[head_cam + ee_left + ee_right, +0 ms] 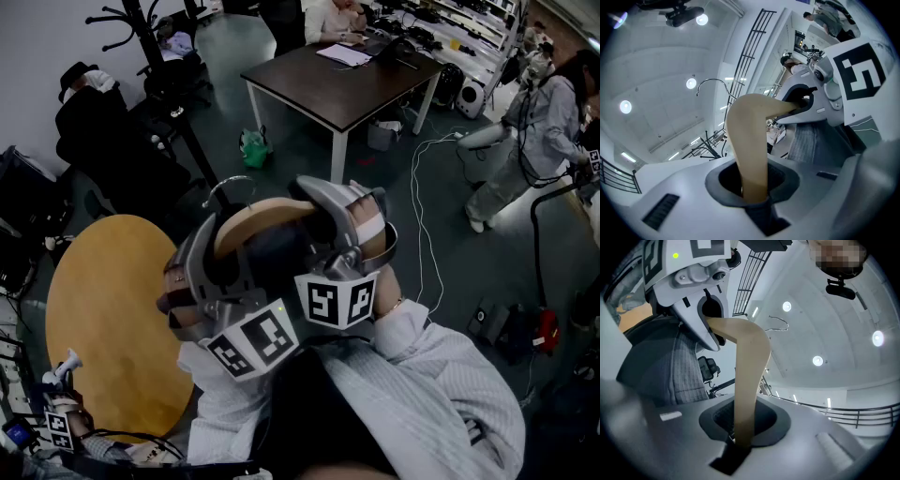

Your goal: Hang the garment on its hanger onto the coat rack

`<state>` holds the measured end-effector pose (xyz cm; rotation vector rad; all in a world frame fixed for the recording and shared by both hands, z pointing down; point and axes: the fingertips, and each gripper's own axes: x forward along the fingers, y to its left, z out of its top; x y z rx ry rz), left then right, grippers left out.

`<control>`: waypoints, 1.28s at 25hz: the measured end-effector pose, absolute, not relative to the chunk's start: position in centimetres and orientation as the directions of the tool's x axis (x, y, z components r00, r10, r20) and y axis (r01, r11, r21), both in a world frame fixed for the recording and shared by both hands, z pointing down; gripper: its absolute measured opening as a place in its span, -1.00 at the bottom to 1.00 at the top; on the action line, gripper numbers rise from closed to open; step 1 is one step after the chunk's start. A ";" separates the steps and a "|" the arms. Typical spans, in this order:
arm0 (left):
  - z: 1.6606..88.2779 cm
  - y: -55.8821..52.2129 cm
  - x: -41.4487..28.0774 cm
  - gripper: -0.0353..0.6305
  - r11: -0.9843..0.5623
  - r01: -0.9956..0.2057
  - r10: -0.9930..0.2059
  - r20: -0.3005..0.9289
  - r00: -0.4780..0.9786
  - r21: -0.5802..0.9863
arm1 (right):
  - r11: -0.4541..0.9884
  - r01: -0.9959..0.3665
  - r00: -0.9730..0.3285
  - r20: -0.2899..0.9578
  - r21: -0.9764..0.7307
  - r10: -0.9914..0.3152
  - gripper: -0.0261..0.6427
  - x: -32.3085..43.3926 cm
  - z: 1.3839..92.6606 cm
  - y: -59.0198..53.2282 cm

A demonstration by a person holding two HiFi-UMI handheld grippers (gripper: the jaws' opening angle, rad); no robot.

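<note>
Both grippers are raised close to the head camera and hold a wooden hanger [267,217] with a metal hook [228,184]. My left gripper [217,255] is shut on the hanger's left arm [749,150]. My right gripper [339,223] is shut on its right arm [747,380]. The hook [711,84] points up and away from me. A light striped garment [422,394] hangs from the hanger below the grippers, and its grey fabric [677,366] shows beside the jaws. The black coat rack [141,28] stands far off at the upper left.
A round wooden table [98,319] is at the lower left. A black chair piled with dark clothes [98,131] stands by the rack. A dark desk [347,80] and a green bag [253,146] lie ahead. A person [534,131] and white cables [427,234] are on the right.
</note>
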<state>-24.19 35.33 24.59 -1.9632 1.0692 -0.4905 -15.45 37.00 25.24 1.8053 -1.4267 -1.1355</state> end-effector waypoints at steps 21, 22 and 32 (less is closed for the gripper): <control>25.2 36.8 -22.7 -0.71 -0.332 -0.496 -0.839 0.011 0.544 -0.802 | -0.198 -0.521 0.047 -0.203 0.831 -0.978 -0.76 -14.0 25.9 38.3; 25.5 36.9 -22.4 -0.71 -0.334 -0.494 -0.838 0.014 0.545 -0.803 | -0.197 -0.523 0.049 -0.201 0.829 -0.978 -0.76 -13.6 26.2 38.5; 27.6 30.4 -17.6 -0.71 -0.339 -0.486 -0.831 0.014 0.556 -0.805 | -0.202 -0.523 0.058 -0.203 0.828 -0.978 -0.75 -8.8 28.3 32.1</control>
